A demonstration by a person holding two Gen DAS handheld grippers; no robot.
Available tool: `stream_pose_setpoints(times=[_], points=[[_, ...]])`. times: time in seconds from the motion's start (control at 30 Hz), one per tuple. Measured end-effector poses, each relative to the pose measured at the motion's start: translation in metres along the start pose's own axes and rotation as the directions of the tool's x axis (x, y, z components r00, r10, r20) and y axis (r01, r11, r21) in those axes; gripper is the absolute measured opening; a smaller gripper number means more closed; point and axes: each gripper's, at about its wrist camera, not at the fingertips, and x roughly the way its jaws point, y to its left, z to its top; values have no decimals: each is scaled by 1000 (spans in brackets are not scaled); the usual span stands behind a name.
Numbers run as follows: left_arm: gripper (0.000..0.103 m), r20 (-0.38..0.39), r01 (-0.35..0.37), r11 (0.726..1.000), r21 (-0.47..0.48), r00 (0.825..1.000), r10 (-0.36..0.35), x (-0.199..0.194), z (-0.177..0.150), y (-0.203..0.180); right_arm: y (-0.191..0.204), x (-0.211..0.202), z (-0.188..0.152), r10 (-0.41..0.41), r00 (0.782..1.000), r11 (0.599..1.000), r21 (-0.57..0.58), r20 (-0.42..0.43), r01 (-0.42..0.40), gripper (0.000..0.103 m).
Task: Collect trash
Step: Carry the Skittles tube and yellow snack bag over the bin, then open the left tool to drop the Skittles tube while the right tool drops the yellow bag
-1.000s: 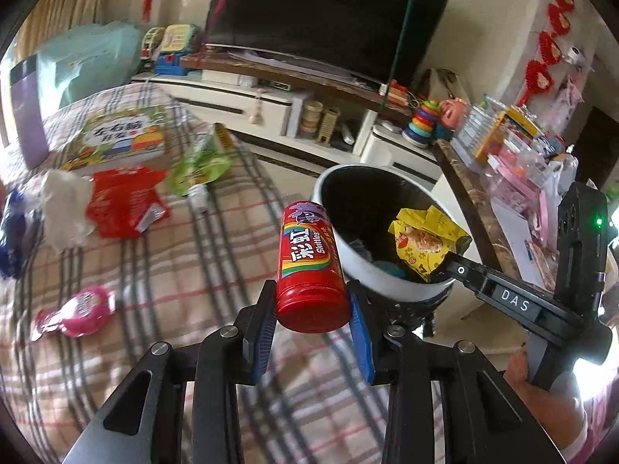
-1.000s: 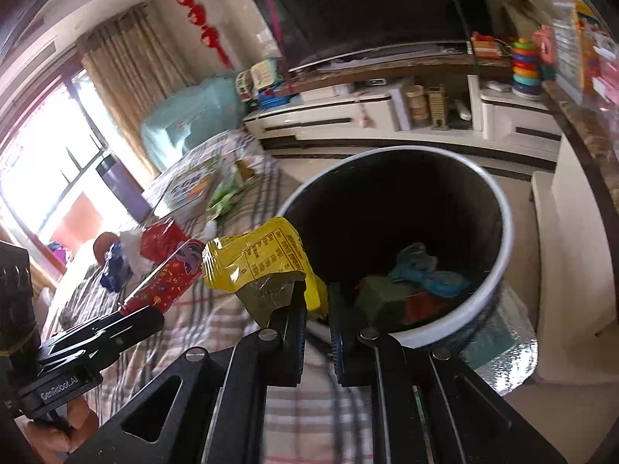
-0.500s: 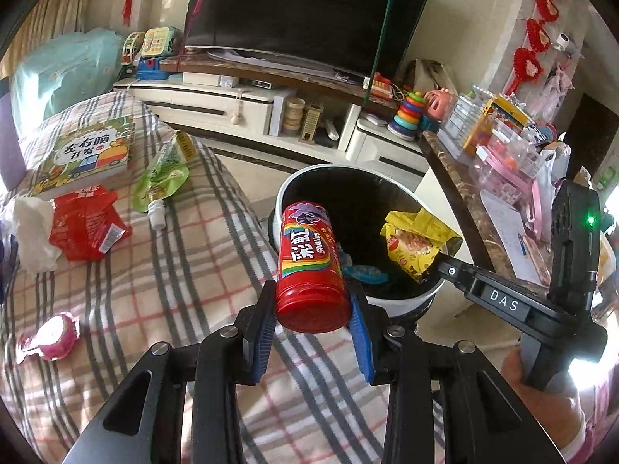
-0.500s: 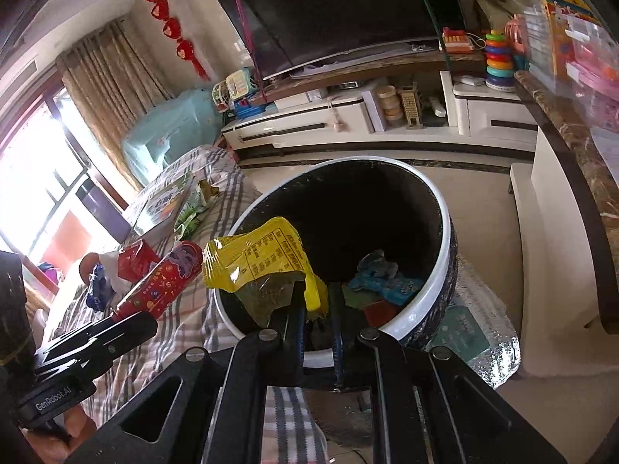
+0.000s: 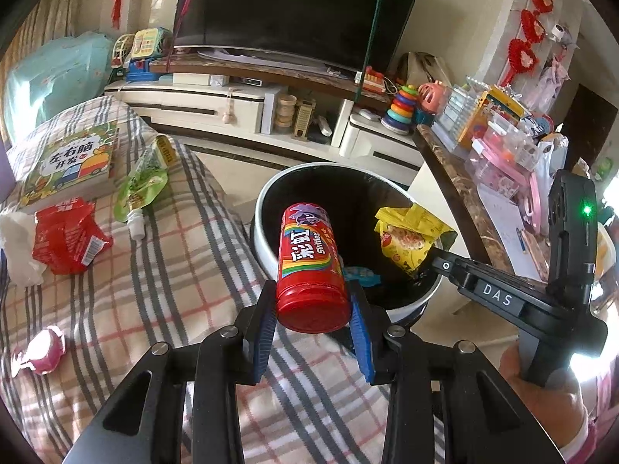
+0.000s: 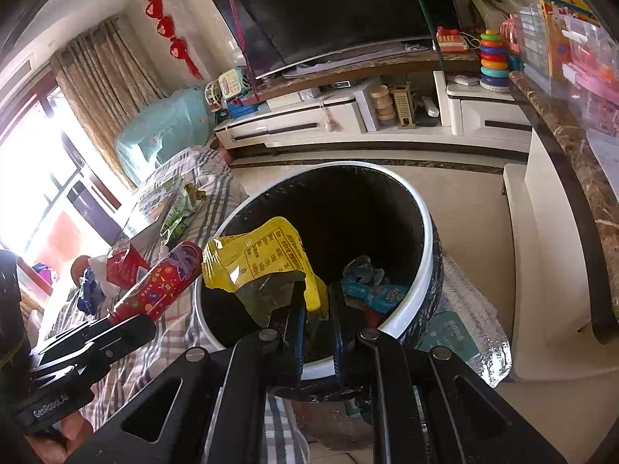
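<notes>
Across the left half of our left camera view we see a big checked blanket (image 5: pixel 166 270) with red and grey lines. At about 1 o'clock from our left tool sits a round trash bin (image 5: pixel 267 259) with a white rim and a dark inside; in our right camera view the same bin (image 6: pixel 421 232) fills the middle, and some blue and red scraps lie at its bottom. Our left gripper (image 5: pixel 313 328) squeezes a red candy tube (image 5: pixel 309 263) between its blue pads, and the tube points to 12 o'clock with its far end over the near rim of the bin. Our right gripper (image 6: pixel 315 309) has its two fingers pressed close on the corner of a yellow snack bag (image 6: pixel 263 263), which sticks out to 11 o'clock over the open bin. From the left camera we see that yellow bag (image 5: pixel 410 239) at 2 o'clock, hanging over the right side of the bin. On the blanket at 9 o'clock lies a picture book (image 5: pixel 73 162), and just beside it a green squeeze pouch (image 5: pixel 141 189) with a white cap. Near these we see a crumpled red wrapper (image 5: pixel 65 239) touching a white tissue (image 5: pixel 15 247). Down at 8 o'clock, well apart from the rest, lies a small pink wrapper (image 5: pixel 38 352).
</notes>
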Motion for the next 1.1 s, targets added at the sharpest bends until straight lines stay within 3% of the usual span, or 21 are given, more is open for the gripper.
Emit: stream_pose_setpoints(times=[0.8,1.1], points=[[34,-46,7,999,34,999,-6,43,23,-22,-17,17,21,-65,997,998,-23,-46,64,11],[32,-73,2,1000,23,997,-1,56,30,-19,-19,22,29,-85,995,996,-33,-60,83,16]])
